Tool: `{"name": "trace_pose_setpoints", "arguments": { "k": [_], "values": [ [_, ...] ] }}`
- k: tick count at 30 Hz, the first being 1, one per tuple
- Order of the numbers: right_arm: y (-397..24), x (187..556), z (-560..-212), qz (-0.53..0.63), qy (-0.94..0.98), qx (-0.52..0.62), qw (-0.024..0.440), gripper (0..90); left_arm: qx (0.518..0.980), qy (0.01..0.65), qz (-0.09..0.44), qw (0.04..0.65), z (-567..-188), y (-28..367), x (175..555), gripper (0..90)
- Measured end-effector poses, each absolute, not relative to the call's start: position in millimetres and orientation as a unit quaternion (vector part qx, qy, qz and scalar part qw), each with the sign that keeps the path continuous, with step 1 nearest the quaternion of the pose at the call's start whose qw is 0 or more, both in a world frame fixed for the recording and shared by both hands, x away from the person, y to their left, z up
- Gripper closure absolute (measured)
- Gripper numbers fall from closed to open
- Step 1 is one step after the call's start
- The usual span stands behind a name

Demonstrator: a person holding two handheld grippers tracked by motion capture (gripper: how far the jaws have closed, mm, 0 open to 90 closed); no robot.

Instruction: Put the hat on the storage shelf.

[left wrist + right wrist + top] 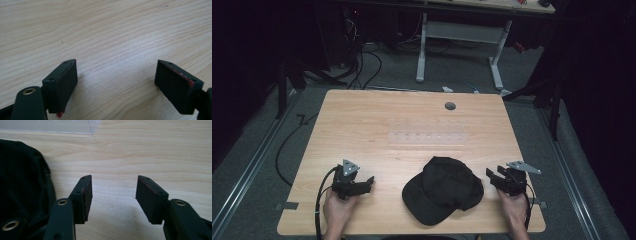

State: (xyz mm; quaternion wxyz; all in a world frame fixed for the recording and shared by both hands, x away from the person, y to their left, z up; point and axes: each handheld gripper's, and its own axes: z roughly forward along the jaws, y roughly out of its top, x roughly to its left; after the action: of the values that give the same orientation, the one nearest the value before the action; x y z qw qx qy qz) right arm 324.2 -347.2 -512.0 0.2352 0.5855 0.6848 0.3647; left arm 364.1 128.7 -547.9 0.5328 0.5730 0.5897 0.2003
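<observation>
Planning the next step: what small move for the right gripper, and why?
Probably slide the right gripper left to the cap. Its jaws stand open on bare table with nothing between them, and the cap lies just beside it, untouched.

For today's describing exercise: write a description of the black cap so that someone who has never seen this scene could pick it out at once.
Start at the wooden table and look along its near edge, where the two hands come in. Between the left gripper and the right gripper lies the black cap, its brim towards the near left. It is the one soft, dark, rounded thing; the clear plastic tray behind it is flat and see-through.
</observation>
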Motion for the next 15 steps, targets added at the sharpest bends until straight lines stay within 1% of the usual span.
{"name": "trace_pose_setpoints", "arguments": {
  "k": [4, 5, 15],
  "values": [
    [-345, 316, -503, 0.380, 0.687, 0.576, 0.228, 46.8, 0.573, 0.590, 0.200, 0.533, -548, 129, 364, 18.8],
    [-342, 313, -498, 0.389, 0.689, 0.571, 0.220, 46.4, 0.573, 0.590, 0.200, 0.532, -548, 129, 364, 18.8],
    [-328, 301, -480, 0.421, 0.699, 0.540, 0.208, 43.6, 0.573, 0.590, 0.200, 0.533, -548, 129, 364, 18.8]
  ]
}}
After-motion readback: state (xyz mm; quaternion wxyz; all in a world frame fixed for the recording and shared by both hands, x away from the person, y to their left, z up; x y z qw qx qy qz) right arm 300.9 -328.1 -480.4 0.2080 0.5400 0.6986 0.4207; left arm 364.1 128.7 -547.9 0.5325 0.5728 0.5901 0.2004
